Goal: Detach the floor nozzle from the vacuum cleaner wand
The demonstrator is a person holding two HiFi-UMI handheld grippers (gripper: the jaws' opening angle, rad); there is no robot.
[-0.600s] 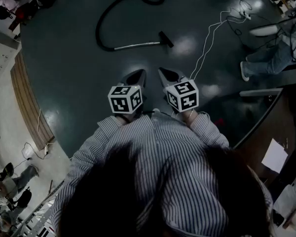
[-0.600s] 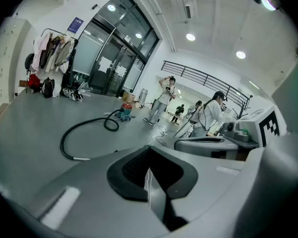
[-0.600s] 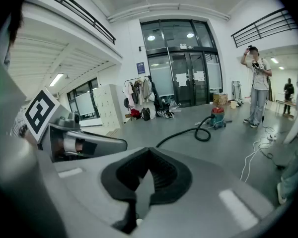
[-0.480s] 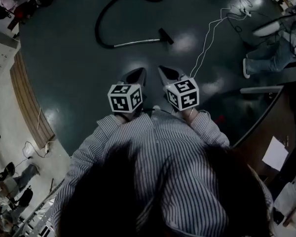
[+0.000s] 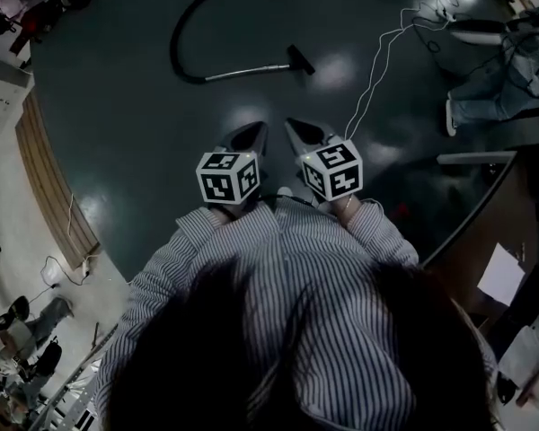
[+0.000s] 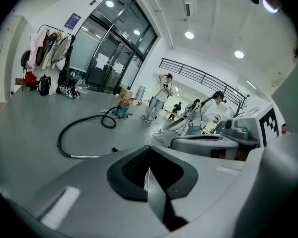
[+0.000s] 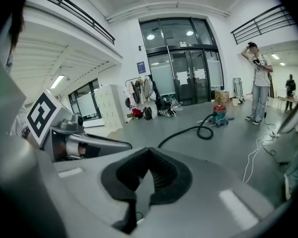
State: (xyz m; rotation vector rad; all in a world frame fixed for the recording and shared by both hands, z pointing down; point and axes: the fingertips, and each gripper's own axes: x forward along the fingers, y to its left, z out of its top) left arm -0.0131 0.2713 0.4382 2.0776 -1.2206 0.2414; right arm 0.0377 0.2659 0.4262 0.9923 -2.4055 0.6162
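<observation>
Far ahead on the dark floor lies the silver vacuum wand (image 5: 242, 71), the small black floor nozzle (image 5: 301, 59) on its right end and a black hose (image 5: 181, 36) curling away from its left end. Both grippers hover side by side close to the person's body, well short of the wand. Nothing sits between the shut jaws of my left gripper (image 5: 254, 134) or of my right gripper (image 5: 296, 129). From the left gripper view the wand (image 6: 87, 156) and nozzle (image 6: 114, 149) show low and distant. The hose (image 7: 188, 131) runs to a red and teal vacuum cleaner (image 7: 219, 114).
A white cable (image 5: 377, 70) snakes across the floor to the right of the nozzle. A seated person's legs (image 5: 494, 97) and a desk edge (image 5: 481, 159) are at the right. A wooden strip (image 5: 45, 178) borders the floor at left. People stand far off (image 6: 161, 95).
The wand and nozzle have drifted slightly up and left in the head view as the head shifted. Both grippers keep their places and stay shut.
</observation>
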